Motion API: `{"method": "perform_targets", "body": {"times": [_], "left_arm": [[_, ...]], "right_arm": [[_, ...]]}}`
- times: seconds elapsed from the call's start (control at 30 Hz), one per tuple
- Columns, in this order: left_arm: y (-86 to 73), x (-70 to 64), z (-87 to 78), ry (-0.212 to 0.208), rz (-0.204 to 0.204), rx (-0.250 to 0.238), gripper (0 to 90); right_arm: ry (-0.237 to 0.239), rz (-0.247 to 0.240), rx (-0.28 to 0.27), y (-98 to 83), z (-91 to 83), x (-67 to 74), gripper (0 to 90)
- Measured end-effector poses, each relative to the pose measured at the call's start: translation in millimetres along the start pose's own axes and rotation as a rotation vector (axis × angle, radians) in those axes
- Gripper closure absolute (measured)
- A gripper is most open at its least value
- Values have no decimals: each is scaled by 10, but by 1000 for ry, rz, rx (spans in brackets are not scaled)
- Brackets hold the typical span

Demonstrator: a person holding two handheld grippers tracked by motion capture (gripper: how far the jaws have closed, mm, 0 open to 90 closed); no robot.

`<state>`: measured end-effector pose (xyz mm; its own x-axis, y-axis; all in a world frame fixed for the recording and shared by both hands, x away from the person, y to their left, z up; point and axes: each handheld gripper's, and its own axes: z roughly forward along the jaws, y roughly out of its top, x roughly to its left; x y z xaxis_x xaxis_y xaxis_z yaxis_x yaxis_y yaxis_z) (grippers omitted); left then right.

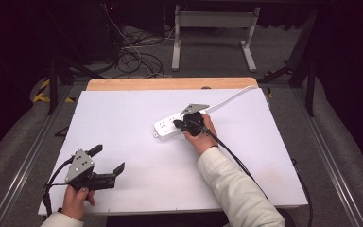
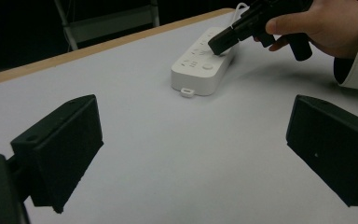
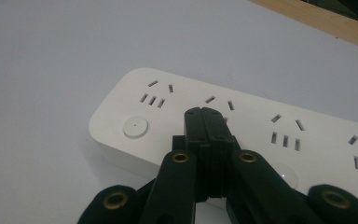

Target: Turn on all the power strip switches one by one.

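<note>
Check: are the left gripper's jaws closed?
No: the left gripper has its two black jaws spread wide apart over bare table.

The setting was a lab-type recording bay: white worktable (image 1: 137, 189), floor rails (image 1: 23, 163), loose cables (image 1: 134, 59) at far left, dark surroundings.

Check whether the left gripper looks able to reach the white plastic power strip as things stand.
Probably yes: the left gripper is open and bare white tabletop lies between it and the white plastic power strip, though the shut right gripper sits over the strip's far part.
</note>
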<state>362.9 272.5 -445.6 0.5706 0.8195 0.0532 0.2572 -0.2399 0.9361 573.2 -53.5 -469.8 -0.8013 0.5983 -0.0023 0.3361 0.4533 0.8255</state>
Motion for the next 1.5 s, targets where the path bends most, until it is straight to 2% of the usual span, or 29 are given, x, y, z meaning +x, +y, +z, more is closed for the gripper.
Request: {"method": "perform_targets", "body": {"times": [0.2, 0.47, 0.77, 0.9, 1.1, 1.27, 1.4, 1.5], "left_arm": [[1, 2, -2, 2, 5, 0, 39], [2, 1, -2, 2, 5, 0, 39], [2, 0, -4, 0, 6, 0, 39], [0, -4, 0, -1, 0, -1, 39], [2, -8, -5, -1, 1, -4, 39], [1, -6, -5, -1, 4, -2, 39], [2, -3, -6, 0, 0, -4, 39], [4, -1, -9, -1, -1, -6, 39]], "right_arm": [[-12, -6, 1, -1, 3, 10, 900], [-7, 29, 2, -9, 9, -4, 900], [-14, 46, 12, -9, 16, 5, 900], [-32, 26, 27, 10, 24, 32, 900], [-15, 74, 31, 8, 28, 0, 900], [-29, 72, 36, 9, 33, 20, 900], [-2, 59, 2, 30, 23, 21, 900], [-8, 54, -100, 95, -38, 78, 900]]}}
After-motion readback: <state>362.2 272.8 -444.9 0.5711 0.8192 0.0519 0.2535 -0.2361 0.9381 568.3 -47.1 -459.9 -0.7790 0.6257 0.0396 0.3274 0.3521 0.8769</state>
